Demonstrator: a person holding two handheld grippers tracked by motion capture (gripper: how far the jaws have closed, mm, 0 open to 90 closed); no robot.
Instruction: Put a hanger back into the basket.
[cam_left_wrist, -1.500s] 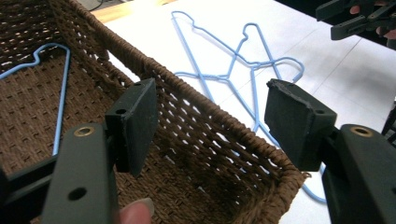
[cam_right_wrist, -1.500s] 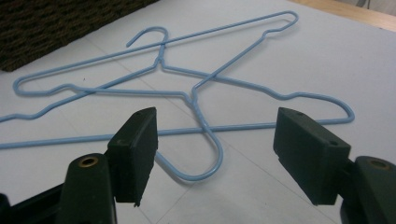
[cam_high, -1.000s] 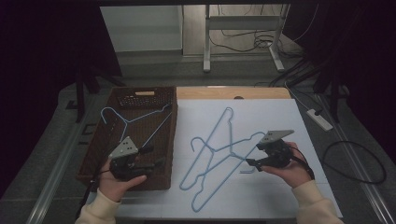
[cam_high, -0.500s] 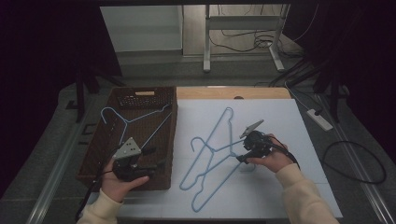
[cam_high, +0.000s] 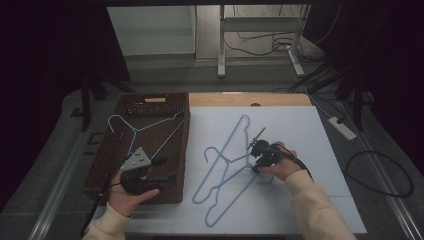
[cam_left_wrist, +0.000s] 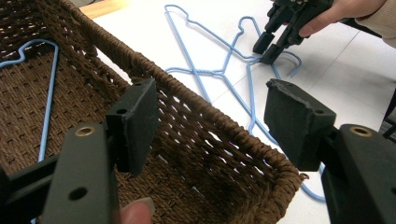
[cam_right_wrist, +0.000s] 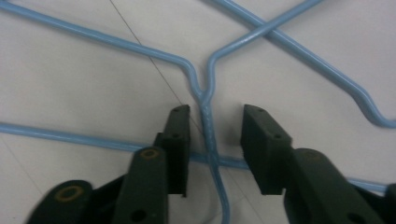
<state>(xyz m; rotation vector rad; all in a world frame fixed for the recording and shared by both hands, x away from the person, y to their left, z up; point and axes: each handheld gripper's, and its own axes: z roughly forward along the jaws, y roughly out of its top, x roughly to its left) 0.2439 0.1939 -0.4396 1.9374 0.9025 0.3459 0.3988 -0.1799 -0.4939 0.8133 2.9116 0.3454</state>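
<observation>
With the right gripper (cam_right_wrist: 212, 140) set jaws apart astride the twisted neck of the blue hanger (cam_right_wrist: 207, 109) lying on the white table (cam_high: 310, 145), close squarely on the neck before lifting, while the left gripper (cam_left_wrist: 210, 126) waits, jaws apart, over the wicker basket (cam_left_wrist: 224, 154).

A table (cam_high: 300, 100) with a pale wooden far edge carries a large white paper sheet (cam_high: 320, 150). On the sheet lie overlapping light-blue wire hangers (cam_high: 225, 172). Beside them, at the table's left, sits a dark brown woven rectangular basket (cam_high: 185, 150).
</observation>
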